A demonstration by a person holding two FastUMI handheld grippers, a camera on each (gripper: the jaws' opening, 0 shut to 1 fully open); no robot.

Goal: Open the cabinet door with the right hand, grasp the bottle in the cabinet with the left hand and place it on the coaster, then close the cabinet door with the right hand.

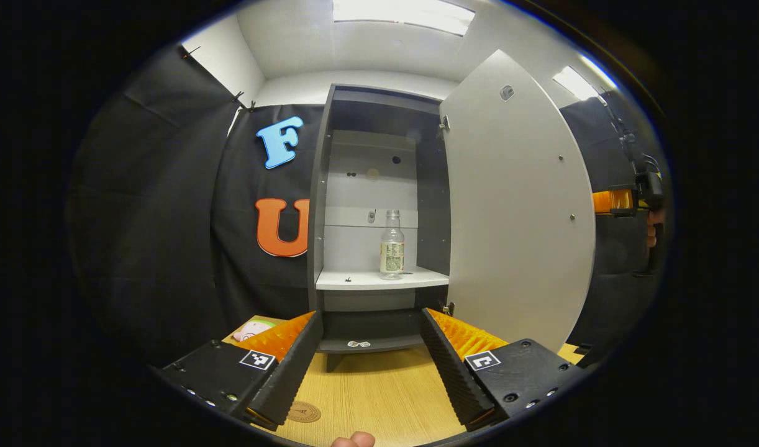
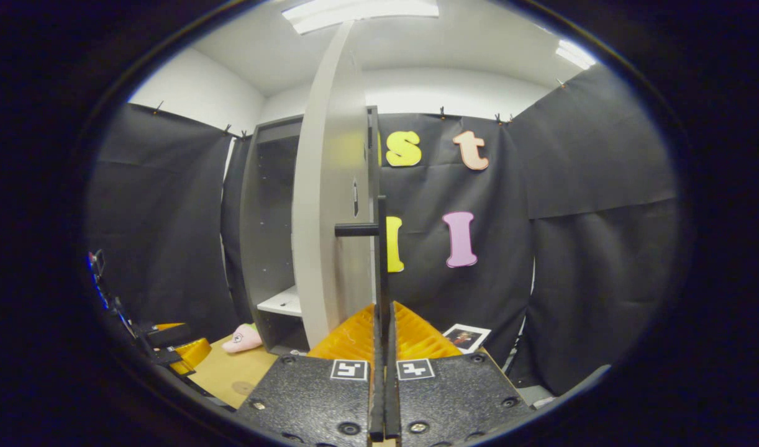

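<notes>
Bottle [image 1: 392, 244], a small clear plastic one with a pale label and no visible cap, stands upright on the white shelf [image 1: 379, 280] inside the grey cabinet, whose door [image 1: 516, 205] is swung open. It looks empty, so likely light, smooth and squashy; best taken around the labelled middle. The left hand-held gripper [image 1: 372, 354] is spread wide above the wooden desk [image 1: 373, 397], well short of it. The right hand-held gripper [image 2: 384, 372] has its fingers pinched on the door's dark handle [image 2: 379, 261]
</notes>
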